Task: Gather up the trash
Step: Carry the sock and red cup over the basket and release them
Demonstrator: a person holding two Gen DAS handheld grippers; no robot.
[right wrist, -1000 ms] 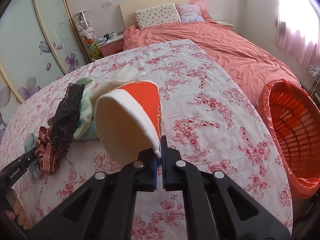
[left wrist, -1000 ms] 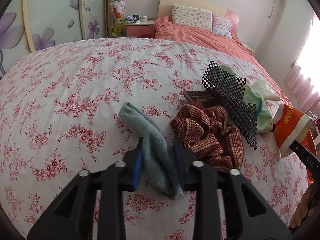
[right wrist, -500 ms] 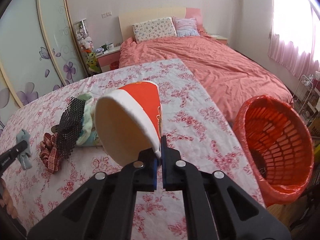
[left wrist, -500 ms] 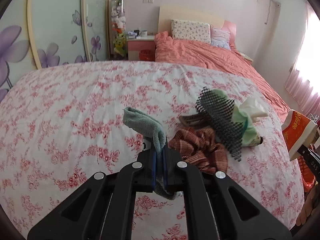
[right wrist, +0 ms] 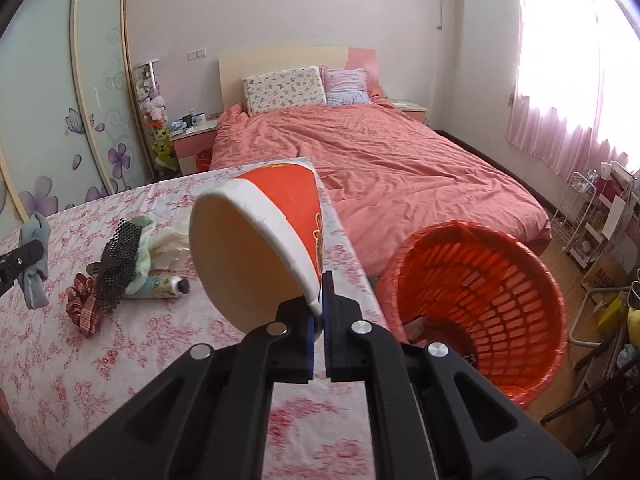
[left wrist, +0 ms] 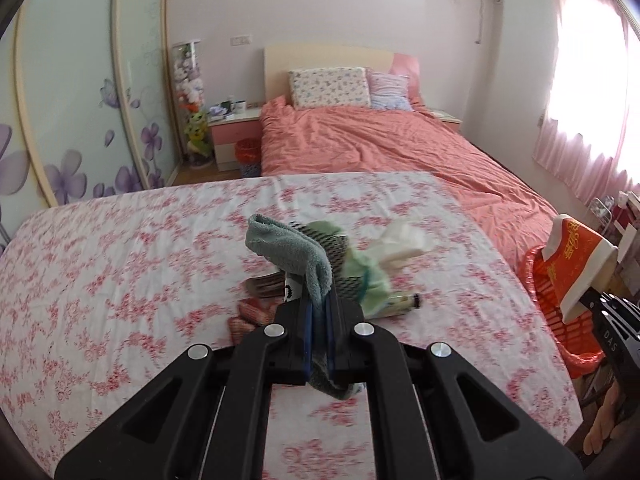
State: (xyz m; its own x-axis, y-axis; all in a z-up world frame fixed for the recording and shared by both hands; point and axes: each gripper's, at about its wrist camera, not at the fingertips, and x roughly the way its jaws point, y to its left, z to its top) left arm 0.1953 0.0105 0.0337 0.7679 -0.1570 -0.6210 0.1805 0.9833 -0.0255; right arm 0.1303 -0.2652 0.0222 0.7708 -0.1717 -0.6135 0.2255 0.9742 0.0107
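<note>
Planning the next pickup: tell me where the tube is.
The tube lies on the flowered table, left of centre in the right wrist view, partly under the green cloth and beside the black mesh.

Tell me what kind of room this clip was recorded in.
Most likely a home bedroom: a made bed with two pillows against a headboard, a nightstand beside it, and flower-printed sliding wardrobe doors. The work surface is a table under a floral cloth.

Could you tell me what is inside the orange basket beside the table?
The orange basket is lined with an orange bag. Some crumpled scraps lie at its bottom; its near wall and the right tongs hide the rest.
</note>
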